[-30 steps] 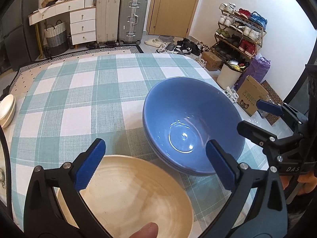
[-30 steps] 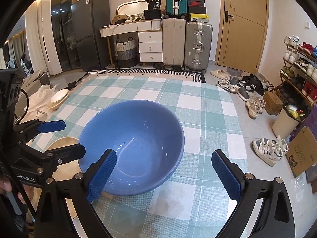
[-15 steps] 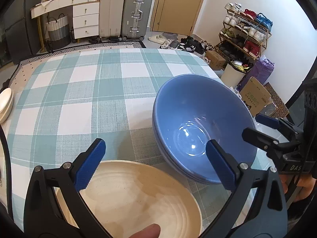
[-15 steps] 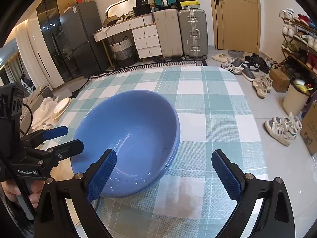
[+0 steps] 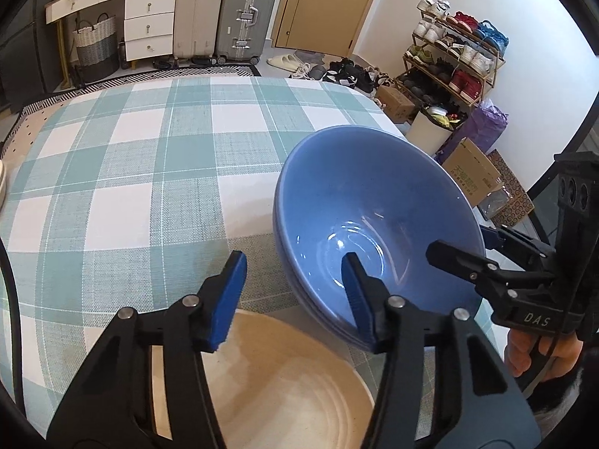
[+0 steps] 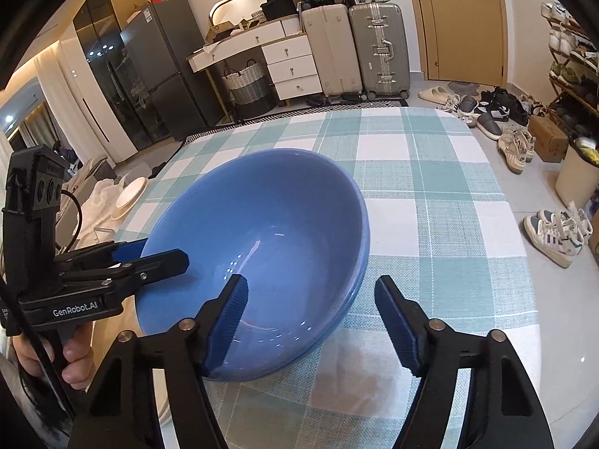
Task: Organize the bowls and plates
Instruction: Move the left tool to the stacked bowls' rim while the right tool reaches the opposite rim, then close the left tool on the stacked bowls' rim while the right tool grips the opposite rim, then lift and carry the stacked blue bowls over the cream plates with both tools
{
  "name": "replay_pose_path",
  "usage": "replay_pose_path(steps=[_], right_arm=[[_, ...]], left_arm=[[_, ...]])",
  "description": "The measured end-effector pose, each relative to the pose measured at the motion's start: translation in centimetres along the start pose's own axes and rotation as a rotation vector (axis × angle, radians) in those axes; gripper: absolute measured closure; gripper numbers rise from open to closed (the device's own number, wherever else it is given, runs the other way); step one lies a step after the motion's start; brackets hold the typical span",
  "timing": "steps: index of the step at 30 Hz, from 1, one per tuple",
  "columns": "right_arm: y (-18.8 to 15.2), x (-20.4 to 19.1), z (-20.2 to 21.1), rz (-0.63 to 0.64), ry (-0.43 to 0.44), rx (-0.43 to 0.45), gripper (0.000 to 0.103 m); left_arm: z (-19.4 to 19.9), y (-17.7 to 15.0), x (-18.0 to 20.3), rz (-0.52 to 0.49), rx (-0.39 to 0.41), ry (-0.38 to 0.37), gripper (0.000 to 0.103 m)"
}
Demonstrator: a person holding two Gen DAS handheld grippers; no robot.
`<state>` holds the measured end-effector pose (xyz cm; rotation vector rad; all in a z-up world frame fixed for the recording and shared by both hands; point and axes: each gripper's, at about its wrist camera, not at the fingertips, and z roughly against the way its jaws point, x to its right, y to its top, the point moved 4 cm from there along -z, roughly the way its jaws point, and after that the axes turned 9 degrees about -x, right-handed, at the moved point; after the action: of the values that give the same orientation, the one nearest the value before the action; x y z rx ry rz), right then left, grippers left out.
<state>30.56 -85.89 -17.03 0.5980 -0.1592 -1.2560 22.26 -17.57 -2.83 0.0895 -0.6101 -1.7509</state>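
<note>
Between the left tongs (image 5: pixel 293 262), left wrist view: near-left rim of the blue bowls (image 5: pixel 374 194), two nested by the doubled edge. The jaws have just been closing and stand apart, one pad inside the bowl, the other outside, neither seen pressing. The tongs have sunk nearer the stack. Below them: ribbed cream dish (image 5: pixel 292 393), just beside the stack. Beyond them: teal check tablecloth (image 5: pixel 123 172), otherwise bare; suitcases (image 5: pixel 224 11), shoe rack (image 5: pixel 456 56).

Between the right tongs (image 6: pixel 310 284), right wrist view: the stack's near-right rim. Their jaws have just been closing too and are apart, one pad in the bowl, one out, with a clear gap at the outer pad. Left of them, the left tongs straddle the opposite rim. Far beyond: fridge (image 6: pixel 149 75), drawers (image 6: pixel 292 63), door (image 6: pixel 464 18).

Judgement: two-sided grasp nearly set, lift not yet begun.
</note>
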Motion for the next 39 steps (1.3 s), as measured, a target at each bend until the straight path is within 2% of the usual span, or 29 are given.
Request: replay_pose_path(steps=[3, 6, 9, 25, 39], right_arm=[[0.0, -0.3, -0.1, 0.014, -0.012, 0.004, 0.047], [0.0, -0.2, 0.0, 0.017, -0.033, 0.006, 0.053], [0.0, 0.0, 0.2, 0.012, -0.04, 0.009, 0.057], [-0.3, 0.0, 0.6, 0.018, -0.071, 0.009, 0.058], [-0.5, -0.8, 3.3, 0.031, -0.092, 0.051, 0.058]], left_arm=[[-0.1, 0.0, 0.2, -0.01, 0.001, -0.011, 0.065], [-0.1, 0.1, 0.6, -0.027, 0.004, -0.012, 0.074], [-0.2, 0.2, 0.8, -0.038, 0.006, 0.005, 0.074], [0.2, -0.2, 1.3, -0.056, 0.009, 0.028, 0.075], [3.3, -0.5, 2.4, -0.08, 0.054, 0.031, 0.075]])
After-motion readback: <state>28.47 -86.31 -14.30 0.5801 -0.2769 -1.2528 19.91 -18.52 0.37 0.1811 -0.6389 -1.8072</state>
